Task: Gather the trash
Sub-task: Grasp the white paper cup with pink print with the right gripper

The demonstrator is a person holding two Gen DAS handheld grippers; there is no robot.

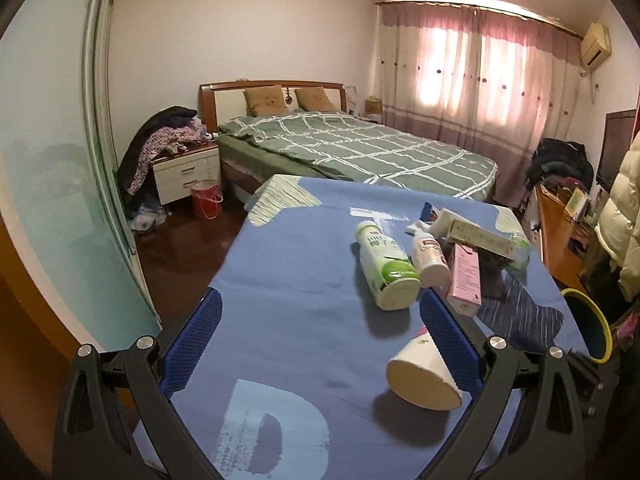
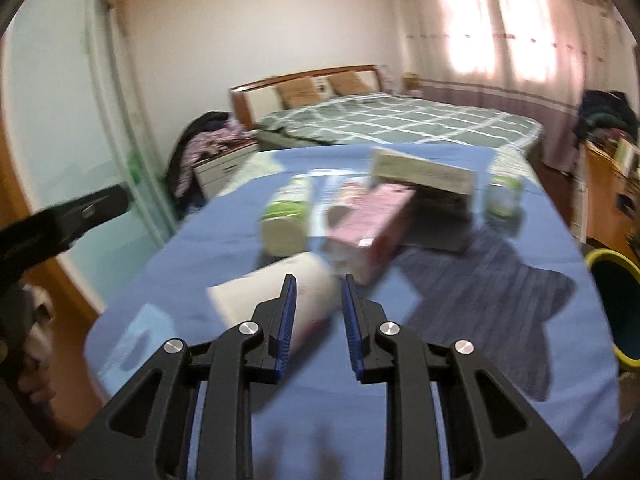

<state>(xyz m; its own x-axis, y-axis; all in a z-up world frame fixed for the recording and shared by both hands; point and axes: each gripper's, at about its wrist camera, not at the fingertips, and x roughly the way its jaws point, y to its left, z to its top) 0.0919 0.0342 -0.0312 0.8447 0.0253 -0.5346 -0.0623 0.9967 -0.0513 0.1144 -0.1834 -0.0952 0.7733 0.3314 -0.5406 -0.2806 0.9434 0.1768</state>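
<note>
A pile of trash lies on the table with the blue cloth (image 1: 288,280). In the left wrist view a white paper cup (image 1: 424,376) lies on its side, just inside the right finger of my left gripper (image 1: 320,296), which is wide open and empty. Beyond it lie a white-and-green bottle (image 1: 386,268), a small white bottle (image 1: 430,258), a pink box (image 1: 464,280) and a long pale box (image 1: 484,238). The blurred right wrist view shows my right gripper (image 2: 319,280) a little open, nothing between its pads, and the paper cup (image 2: 272,300) just beyond its left fingertip.
A dark bin with a yellow rim (image 1: 592,324) (image 2: 616,308) stands off the table's right edge. A bed (image 1: 360,148), a nightstand (image 1: 188,172) and a red bucket (image 1: 206,200) are behind. A glass sliding door (image 1: 60,160) is at the left, a cluttered wooden shelf (image 1: 560,232) at the right.
</note>
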